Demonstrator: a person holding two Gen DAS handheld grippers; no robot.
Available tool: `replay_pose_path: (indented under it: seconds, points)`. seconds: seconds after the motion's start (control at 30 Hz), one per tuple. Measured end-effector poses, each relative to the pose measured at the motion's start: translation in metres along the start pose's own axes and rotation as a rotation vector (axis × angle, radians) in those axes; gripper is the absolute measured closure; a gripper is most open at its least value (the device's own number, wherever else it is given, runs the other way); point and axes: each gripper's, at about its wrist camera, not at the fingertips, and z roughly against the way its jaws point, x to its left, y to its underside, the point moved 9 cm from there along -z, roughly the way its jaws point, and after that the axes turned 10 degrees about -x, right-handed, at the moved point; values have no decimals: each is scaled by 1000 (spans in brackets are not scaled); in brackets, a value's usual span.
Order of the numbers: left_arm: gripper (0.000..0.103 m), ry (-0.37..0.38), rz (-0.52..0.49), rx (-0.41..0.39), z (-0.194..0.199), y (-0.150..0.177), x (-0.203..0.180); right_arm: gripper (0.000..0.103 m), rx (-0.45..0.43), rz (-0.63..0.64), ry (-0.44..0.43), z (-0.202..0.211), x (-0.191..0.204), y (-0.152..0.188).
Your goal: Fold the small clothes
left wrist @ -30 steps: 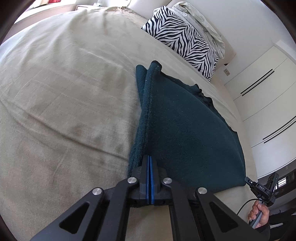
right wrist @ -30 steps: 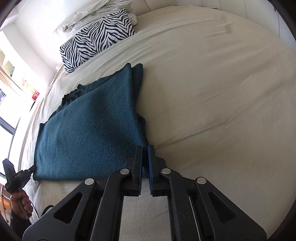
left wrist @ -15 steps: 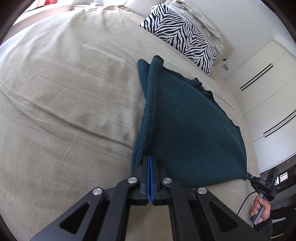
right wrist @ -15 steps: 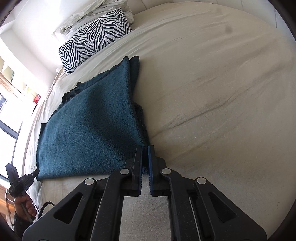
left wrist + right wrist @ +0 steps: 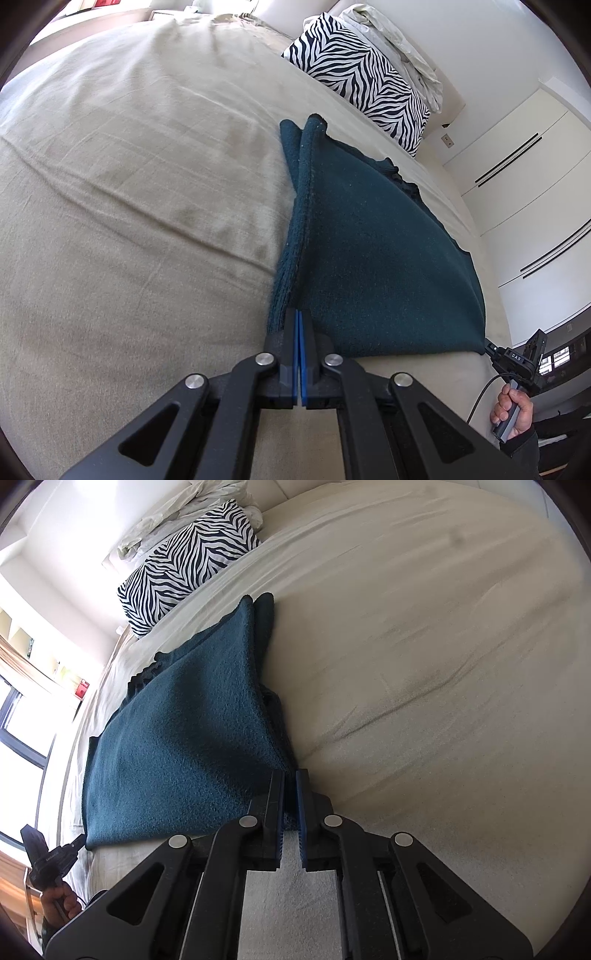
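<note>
A dark teal knitted garment (image 5: 369,258) lies folded on the beige bed (image 5: 129,184). My left gripper (image 5: 298,314) is shut on its near left corner, the cloth's edge rising into the jaws. The same garment shows in the right wrist view (image 5: 184,746). My right gripper (image 5: 290,775) is shut on its near right corner, the blue pads a thin gap apart with cloth between them. Each gripper also shows small in the other's view, the right one (image 5: 517,360) and the left one (image 5: 48,860), at the garment's opposite near corner.
A zebra-striped pillow (image 5: 362,74) and crumpled white bedding (image 5: 399,37) lie at the head of the bed. White wardrobe doors (image 5: 535,184) stand to the right. A window (image 5: 22,709) is on the other side. The beige sheet (image 5: 443,664) stretches wide beside the garment.
Both grippers have kept hold of the corners and shifted the garment a little across the bed. The held edge now stands more upright and taut.
</note>
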Motion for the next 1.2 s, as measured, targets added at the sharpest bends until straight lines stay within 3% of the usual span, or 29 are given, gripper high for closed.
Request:
replay_pose_path:
  seconds: [0.1,0.2,0.27,0.3,0.33,0.47,0.6,0.7,0.9,1.0,1.2]
  points:
    - [102,-2,-11,-14,5,-2,-2,97,0,1,0,-1,0,1]
    - [100,95,-9,-30,13,-11,-19,96,6,-3,-1,0,1,1]
    - [80,100,-13,-43,15,-19,-23,95,9,-26,-10,0,0,0]
    - [62,100,-6,-52,16,-24,-23,94,10,-40,-13,0,0,0]
    - [56,99,-4,-62,15,-28,-23,94,10,-50,-17,0,-1,-1]
    - [56,90,-38,-46,3,-35,-27,94,6,-29,-13,0,3,-1]
    - [60,18,-70,6,-22,-29,-20,94,9,-38,-17,-1,1,-2]
    - [69,-23,-53,-4,-22,-30,-12,94,8,-22,-14,-1,2,-2]
    - [69,-26,-73,-1,-18,-24,-11,94,10,-15,-13,-3,2,-2]
    - [94,-45,-82,2,-20,-20,-10,94,6,-5,-2,-3,4,-1]
    - [97,-64,-110,-32,-9,-19,-14,94,6,22,19,-2,6,-2]
